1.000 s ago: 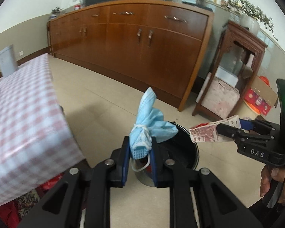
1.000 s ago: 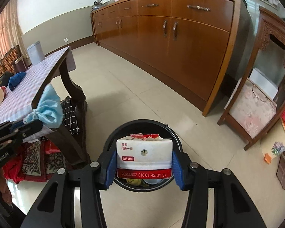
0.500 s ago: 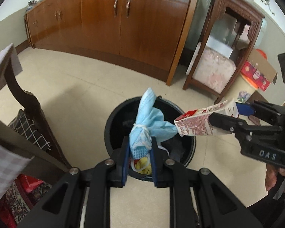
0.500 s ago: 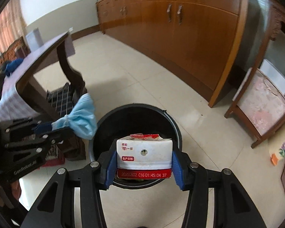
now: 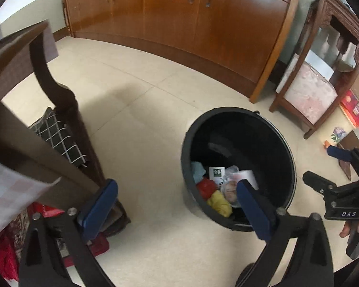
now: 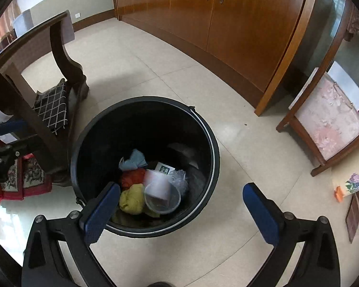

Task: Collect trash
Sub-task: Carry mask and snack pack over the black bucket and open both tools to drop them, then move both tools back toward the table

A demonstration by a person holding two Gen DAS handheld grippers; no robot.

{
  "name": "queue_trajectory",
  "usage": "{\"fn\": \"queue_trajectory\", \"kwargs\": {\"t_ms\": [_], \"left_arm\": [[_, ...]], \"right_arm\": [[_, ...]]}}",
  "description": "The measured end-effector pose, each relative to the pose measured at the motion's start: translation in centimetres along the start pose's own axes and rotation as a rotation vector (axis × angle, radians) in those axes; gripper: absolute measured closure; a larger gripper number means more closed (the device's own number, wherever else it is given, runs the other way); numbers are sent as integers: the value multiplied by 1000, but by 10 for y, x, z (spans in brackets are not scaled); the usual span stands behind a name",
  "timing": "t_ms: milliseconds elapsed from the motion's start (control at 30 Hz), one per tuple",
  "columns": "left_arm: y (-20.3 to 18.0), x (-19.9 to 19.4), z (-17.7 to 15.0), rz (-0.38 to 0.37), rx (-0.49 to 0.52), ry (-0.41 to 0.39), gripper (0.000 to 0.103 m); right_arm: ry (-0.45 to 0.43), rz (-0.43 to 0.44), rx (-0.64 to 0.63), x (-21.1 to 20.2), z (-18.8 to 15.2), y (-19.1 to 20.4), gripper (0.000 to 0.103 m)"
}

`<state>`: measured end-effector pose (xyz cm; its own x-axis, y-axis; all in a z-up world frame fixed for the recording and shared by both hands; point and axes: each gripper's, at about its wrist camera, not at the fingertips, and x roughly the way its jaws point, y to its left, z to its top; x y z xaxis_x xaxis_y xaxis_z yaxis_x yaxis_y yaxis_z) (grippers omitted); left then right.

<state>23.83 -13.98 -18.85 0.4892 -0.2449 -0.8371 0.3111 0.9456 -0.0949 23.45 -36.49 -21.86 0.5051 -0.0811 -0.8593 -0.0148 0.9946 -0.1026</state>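
A black trash bin [image 5: 251, 141] [image 6: 131, 129] stands on the tiled floor below both grippers. In it lie the blue face mask [image 5: 198, 170] [image 6: 133, 160], the white milk carton [image 5: 247, 176] [image 6: 155, 180], blurred as if falling, plus red and yellow scraps and a clear plastic cup [image 6: 164, 199]. My left gripper [image 5: 177, 205] hangs over the bin's left rim, its jaws opening wide with nothing between them. My right gripper [image 6: 182, 205] is over the bin's near edge, jaws also opening and empty. Each gripper shows in the other's view, the right [image 5: 323, 165] and the left [image 6: 16, 135].
A dark wooden table leg [image 5: 59, 100] and a checked cloth [image 6: 51, 106] stand close to the left of the bin. A long brown sideboard [image 6: 227, 24] runs along the back. A carved stand with a pink cushion [image 6: 328, 122] and boxes [image 5: 354, 110] sit to the right.
Both grippers opened and let go: the mask and the carton left the jaws and now lie in the bin. Both hands sank closer to the bin.
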Motion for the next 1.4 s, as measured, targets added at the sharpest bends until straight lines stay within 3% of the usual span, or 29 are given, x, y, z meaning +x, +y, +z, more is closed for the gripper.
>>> {"fn": "queue_trajectory", "kwargs": {"t_ms": [233,967,1300,1400], "left_arm": [[-3,-30,-5,27,-1,-54,0],[61,-136,-23,136,-119,-245,0],[113,-190,-37,231,-204,-348,0],[137,-205,-45,270,-251,-372,0]], "right_arm": [[-48,-17,-14,-25,8,15,0],[-254,73,2,-139,23,88,0],[-365,143,-80,-179,47,144,0],[-411,202,-101,-186,56,168,0]]}}
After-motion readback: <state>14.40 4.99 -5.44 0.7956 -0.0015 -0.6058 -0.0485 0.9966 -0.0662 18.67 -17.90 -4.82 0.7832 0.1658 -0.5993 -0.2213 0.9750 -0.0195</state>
